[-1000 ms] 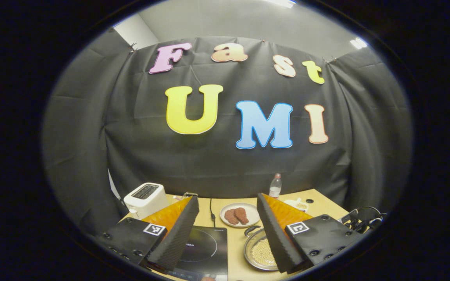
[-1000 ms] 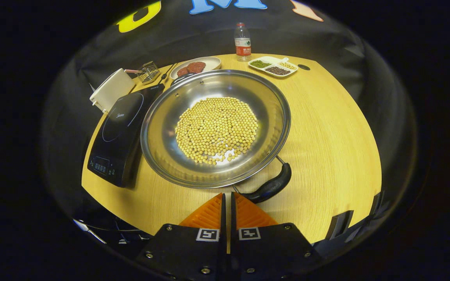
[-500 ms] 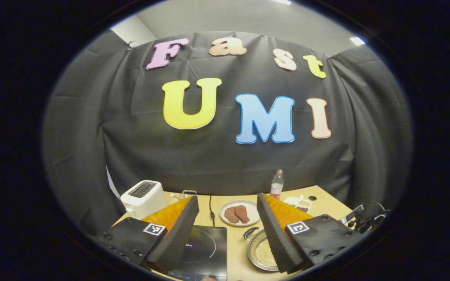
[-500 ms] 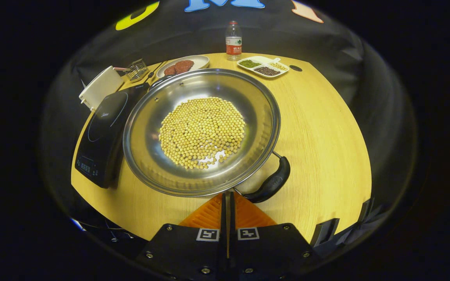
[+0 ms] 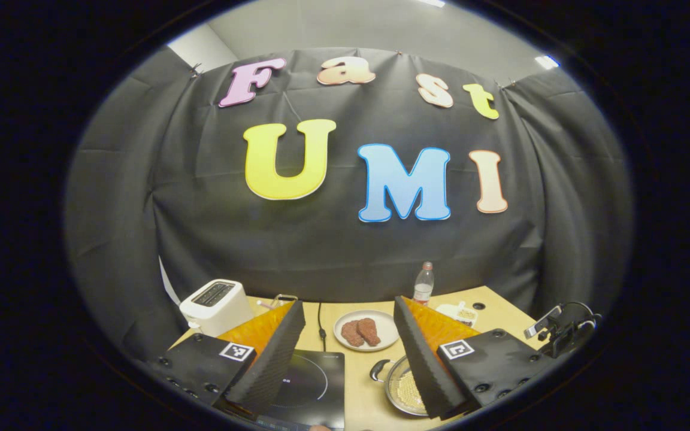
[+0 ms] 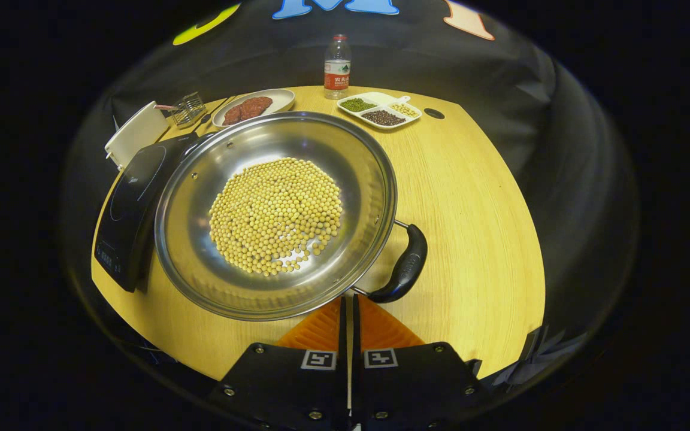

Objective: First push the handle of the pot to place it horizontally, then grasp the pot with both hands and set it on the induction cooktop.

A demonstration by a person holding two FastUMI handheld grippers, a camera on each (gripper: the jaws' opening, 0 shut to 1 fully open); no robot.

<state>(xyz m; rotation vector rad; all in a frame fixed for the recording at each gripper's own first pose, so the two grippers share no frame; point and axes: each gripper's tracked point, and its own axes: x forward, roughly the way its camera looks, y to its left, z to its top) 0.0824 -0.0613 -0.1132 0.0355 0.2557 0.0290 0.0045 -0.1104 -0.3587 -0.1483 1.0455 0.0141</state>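
Right gripper closed tight, nothing between the fingers, tips at the near rim of the pot beside its black handle. Left gripper spread wide, held high over the induction cooktop. Probably mid-push on the handle step: handle angled, not yet level. Next: nudge sideways against the handle, gently. Pot on the bench, touching or overlapping the cooktop edge; polished steel, shallow, round, holding smooth yellow beans. Handle curved, glossy plastic.
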